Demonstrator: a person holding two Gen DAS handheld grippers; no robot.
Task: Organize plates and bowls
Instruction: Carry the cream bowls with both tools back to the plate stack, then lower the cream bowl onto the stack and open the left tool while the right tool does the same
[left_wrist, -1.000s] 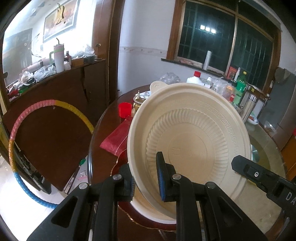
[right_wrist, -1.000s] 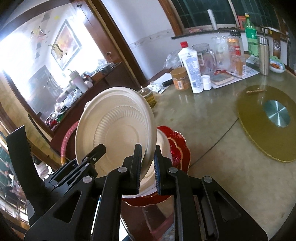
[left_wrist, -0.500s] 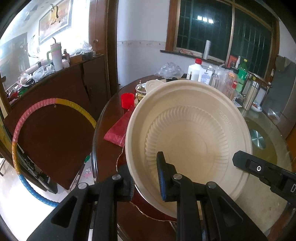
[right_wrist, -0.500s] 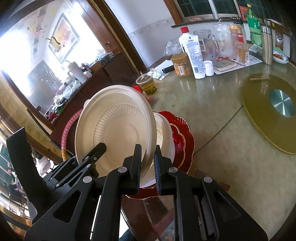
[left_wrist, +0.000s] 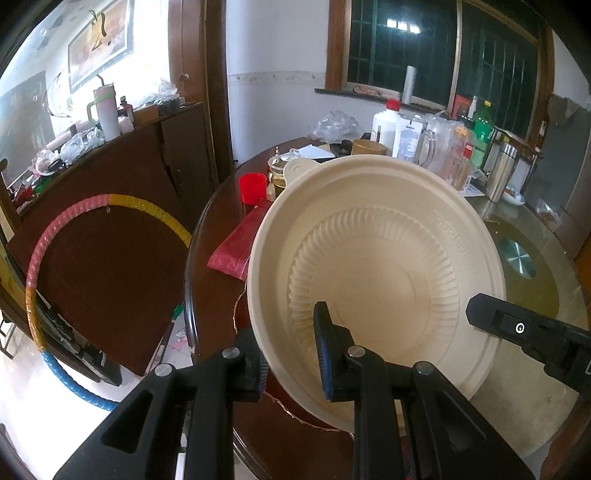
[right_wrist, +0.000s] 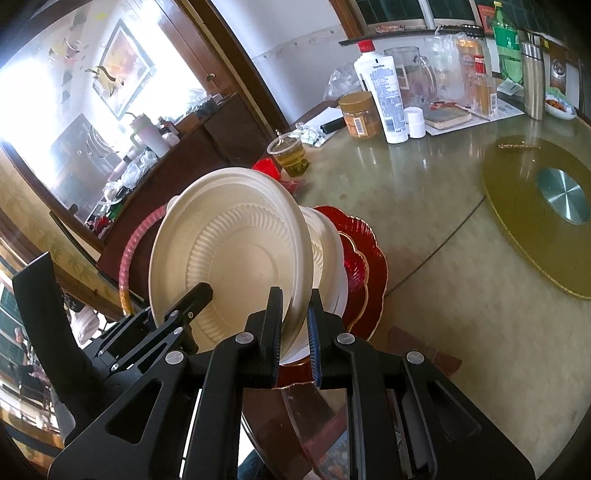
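A cream disposable bowl is held tilted on edge above the table's near edge. My left gripper is shut on its near rim. My right gripper is shut on the rim of the same bowl, and its finger shows at the right in the left wrist view. Behind the bowl a stack of cream bowls sits on red scalloped plates on the table.
A red packet and red cup lie beyond the bowl. A cup of tea, jar, bottles and flask stand at the table's far side. A gold turntable lies to the right. A hoop leans on the cabinet, left.
Both grippers have lifted the cream bowl up and toward me, away from the stack. The table now looks lower and farther off in both views.
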